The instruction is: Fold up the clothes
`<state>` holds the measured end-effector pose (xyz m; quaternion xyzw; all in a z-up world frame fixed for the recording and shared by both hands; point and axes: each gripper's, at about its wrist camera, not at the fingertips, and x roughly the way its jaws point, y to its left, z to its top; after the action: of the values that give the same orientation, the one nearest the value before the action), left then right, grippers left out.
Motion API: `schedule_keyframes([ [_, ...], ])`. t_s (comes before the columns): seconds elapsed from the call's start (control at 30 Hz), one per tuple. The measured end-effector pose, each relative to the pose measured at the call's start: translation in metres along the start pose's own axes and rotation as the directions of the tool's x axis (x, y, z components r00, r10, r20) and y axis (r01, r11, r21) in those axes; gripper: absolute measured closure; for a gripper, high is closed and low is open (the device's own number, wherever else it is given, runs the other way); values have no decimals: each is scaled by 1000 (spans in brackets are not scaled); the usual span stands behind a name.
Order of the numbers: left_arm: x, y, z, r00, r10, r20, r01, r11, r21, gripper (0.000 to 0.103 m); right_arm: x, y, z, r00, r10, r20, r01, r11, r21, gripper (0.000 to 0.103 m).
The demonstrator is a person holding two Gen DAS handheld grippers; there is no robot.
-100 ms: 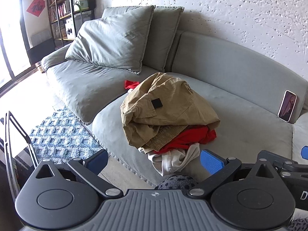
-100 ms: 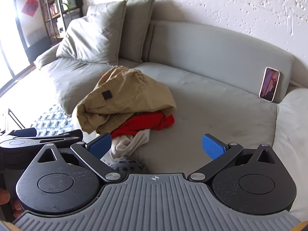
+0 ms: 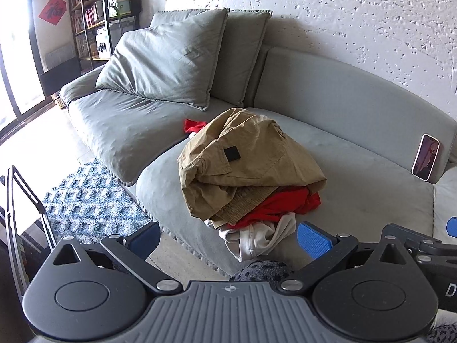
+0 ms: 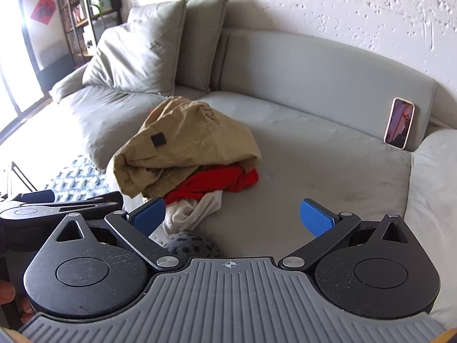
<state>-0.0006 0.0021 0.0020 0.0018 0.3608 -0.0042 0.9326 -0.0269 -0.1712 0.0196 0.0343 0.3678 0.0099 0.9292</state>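
A grey sofa (image 3: 357,131) is sitting against the white wall; two cushions (image 3: 171,57) are leaning at its left end, a phone (image 3: 425,157) is propped at its right backrest, a blue rug (image 3: 85,200) is lying before it, and a bookshelf (image 3: 94,14) is standing beyond it.

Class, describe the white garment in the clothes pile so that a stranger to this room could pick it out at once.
Start at the grey sofa and find the heap of clothes on its seat, topped by a tan jacket. Under that lies a red garment. The white garment is at the very bottom, spilling over the seat's front edge, the only pale, cream-white piece.
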Motion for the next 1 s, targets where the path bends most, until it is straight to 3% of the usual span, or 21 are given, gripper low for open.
schedule_keyframes([
  [0.13, -5, 0, -3, 1000, 10, 20, -10, 1000, 7, 1, 1, 2, -1, 1000, 12, -8, -11, 1000, 11, 0],
  [0.2, 4, -2, 0, 1000, 24, -14, -23, 1000, 17, 1, 2, 3, 0, 1000, 13, -9, -13, 1000, 13, 0],
  [1.0, 7, -4, 3, 1000, 20, -23, -20, 1000, 22, 1, 4, -2, 0, 1000, 7, -12, -6, 1000, 22, 0],
])
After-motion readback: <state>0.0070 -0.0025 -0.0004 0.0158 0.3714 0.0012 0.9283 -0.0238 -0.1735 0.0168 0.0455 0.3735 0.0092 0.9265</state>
